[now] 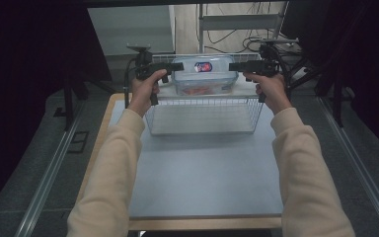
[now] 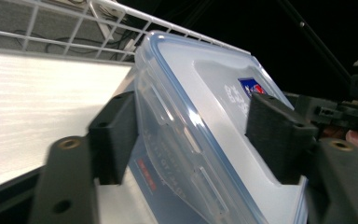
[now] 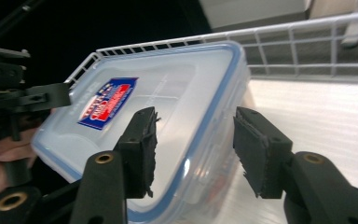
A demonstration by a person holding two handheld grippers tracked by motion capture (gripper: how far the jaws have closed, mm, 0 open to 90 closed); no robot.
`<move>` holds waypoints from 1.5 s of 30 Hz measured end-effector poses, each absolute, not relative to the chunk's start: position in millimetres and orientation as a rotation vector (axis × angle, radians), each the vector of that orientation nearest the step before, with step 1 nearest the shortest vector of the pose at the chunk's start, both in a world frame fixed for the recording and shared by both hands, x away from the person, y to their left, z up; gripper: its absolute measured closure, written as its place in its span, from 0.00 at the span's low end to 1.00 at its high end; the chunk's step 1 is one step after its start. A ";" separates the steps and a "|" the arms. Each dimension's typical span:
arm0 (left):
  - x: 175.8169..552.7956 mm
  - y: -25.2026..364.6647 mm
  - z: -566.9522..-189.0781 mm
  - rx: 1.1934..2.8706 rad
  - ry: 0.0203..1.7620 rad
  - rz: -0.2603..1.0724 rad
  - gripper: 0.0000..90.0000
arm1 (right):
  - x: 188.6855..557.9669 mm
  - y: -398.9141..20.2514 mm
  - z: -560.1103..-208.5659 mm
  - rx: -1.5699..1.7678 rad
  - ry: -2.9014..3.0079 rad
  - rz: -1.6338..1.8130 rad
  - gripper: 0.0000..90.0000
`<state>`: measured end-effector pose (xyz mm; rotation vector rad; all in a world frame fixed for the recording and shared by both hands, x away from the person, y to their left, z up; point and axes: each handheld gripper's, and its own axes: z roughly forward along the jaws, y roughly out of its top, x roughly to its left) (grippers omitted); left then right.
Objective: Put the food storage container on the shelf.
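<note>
Clear plastic container (image 1: 205, 75) with blue-trimmed snap lid sits in the far part of the white wire basket (image 1: 203, 118), on the grey tabletop (image 1: 205, 173). Red-and-blue label (image 1: 203, 66) on the lid top; something reddish shows through the container wall, can't tell what

Left tool (image 1: 176, 66) comes in at the container's left end, right tool (image 1: 234, 66) at its right end, both roughly level and pointing at each other across the lid. Person's left hand (image 1: 143, 91) and right hand (image 1: 271, 89) hold them, cream sleeves running up from the bottom of the high view

Left gripper view: container (image 2: 200, 140) edge and side latch lie between the jaws, one pad under the lid rim side, the other over the lid top. Visible gap on both sides, pads not pressing, so released. Basket wire (image 2: 98, 18) behind, right tool (image 2: 349, 112) far off at the right edge

Right gripper view: container (image 3: 168, 102) corner sits between the jaws, blue lid seal running through the gap. Pads stand off the plastic on both sides, so this tool is also released, straddling not gripping. Basket rim (image 3: 279, 32) behind, left tool (image 3: 23, 100) at the far end of the lid

Container looks tilted in both gripper views, level in the high view
</note>
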<state>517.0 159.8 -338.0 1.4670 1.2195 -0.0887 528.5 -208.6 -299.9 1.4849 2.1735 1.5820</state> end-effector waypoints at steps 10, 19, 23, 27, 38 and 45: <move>494.7 166.1 -320.1 1.437 1.148 -0.031 0.20 | 505.1 -219.0 -294.4 1.367 2.130 1.644 0.43; 451.9 170.1 -322.1 1.502 1.102 0.063 0.20 | 476.6 -231.2 -299.5 1.247 2.186 1.656 0.39; 425.1 169.9 -328.6 1.527 1.088 0.121 0.20 | 461.5 -235.4 -308.1 1.193 2.220 1.640 0.36; 395.6 170.7 -340.3 1.537 1.056 0.131 0.20 | 442.3 -239.7 -320.1 1.153 2.230 1.661 0.35; 330.4 173.0 -394.5 1.603 1.035 0.096 0.20 | 385.9 -248.6 -369.3 1.084 2.271 1.666 0.32; 311.0 168.6 -429.3 1.641 1.037 0.074 0.21 | 357.2 -252.7 -411.1 1.092 2.294 1.640 0.32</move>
